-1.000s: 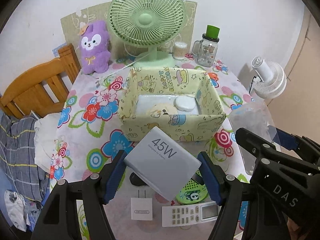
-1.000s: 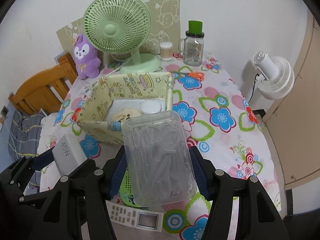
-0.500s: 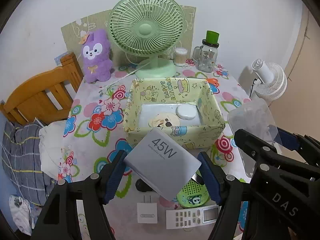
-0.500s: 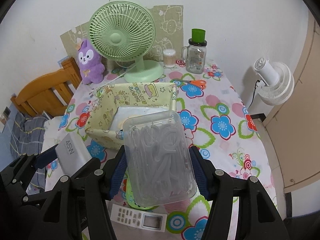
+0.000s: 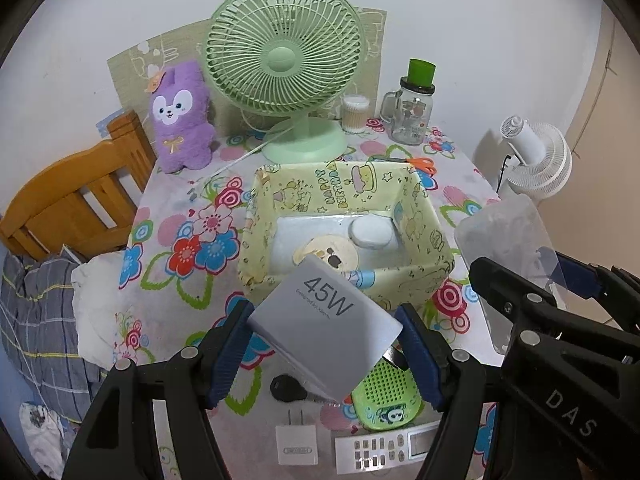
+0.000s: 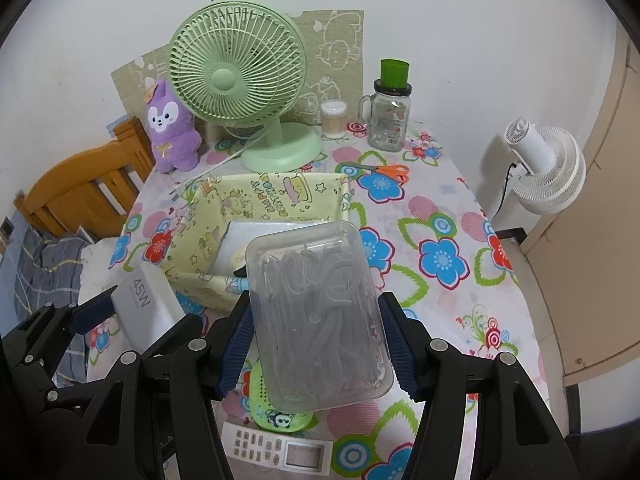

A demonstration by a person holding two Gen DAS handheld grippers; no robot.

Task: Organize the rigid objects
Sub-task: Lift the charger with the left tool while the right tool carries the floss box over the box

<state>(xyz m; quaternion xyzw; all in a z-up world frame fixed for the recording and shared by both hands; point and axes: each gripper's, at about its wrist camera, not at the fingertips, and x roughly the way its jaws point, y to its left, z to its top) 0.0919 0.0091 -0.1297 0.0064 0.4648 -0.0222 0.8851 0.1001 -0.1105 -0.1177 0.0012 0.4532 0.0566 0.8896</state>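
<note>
Both claws higher than a second ago. Left claw (image 5: 324,344) grips charger (image 5: 324,326); right claw (image 6: 316,344) grips clear case (image 6: 318,320). Below: remote (image 5: 384,446), plug (image 5: 298,442), key (image 5: 286,387). Ahead: bin (image 5: 404,276); beyond, fan (image 5: 284,56).

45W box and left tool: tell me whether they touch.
Touching. The left wrist view shows the 45W box clamped between both blue pads of the left tool.

Both wrist cams look fwd/down over table (image 5: 460,168), sharing basket (image 6: 208,240), fan (image 5: 284,56).
</note>
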